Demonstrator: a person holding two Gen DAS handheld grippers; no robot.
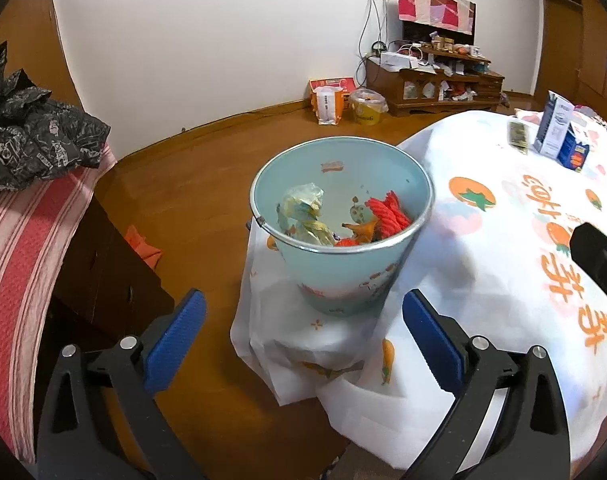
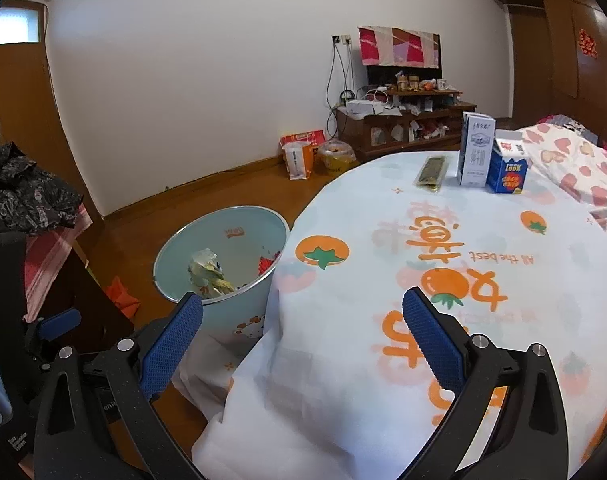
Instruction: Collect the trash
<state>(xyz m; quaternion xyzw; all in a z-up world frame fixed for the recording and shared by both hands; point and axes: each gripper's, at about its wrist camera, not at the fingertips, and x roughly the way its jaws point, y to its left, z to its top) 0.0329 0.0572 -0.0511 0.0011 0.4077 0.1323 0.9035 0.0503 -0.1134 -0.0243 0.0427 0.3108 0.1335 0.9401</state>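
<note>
A light blue bucket [image 1: 343, 240] stands on the floor beside the table, on the hanging tablecloth; it holds crumpled wrappers [image 1: 303, 216] and red trash [image 1: 387, 216]. It also shows in the right wrist view [image 2: 223, 256]. On the table's far side lie a dark flat packet [image 2: 431, 174], a tall white carton [image 2: 476, 150] and a small blue box [image 2: 507, 172]. My left gripper [image 1: 303, 328] is open and empty, above the bucket's near side. My right gripper [image 2: 303, 328] is open and empty over the table's near edge.
The table wears a white cloth with orange fruit prints [image 2: 443, 260]. A striped bed with dark clothing [image 1: 31, 144] stands at the left. Bags [image 1: 331, 104] and a wooden cabinet [image 1: 431, 84] stand by the far wall. A bed with heart-print bedding [image 2: 571, 168] lies at the right.
</note>
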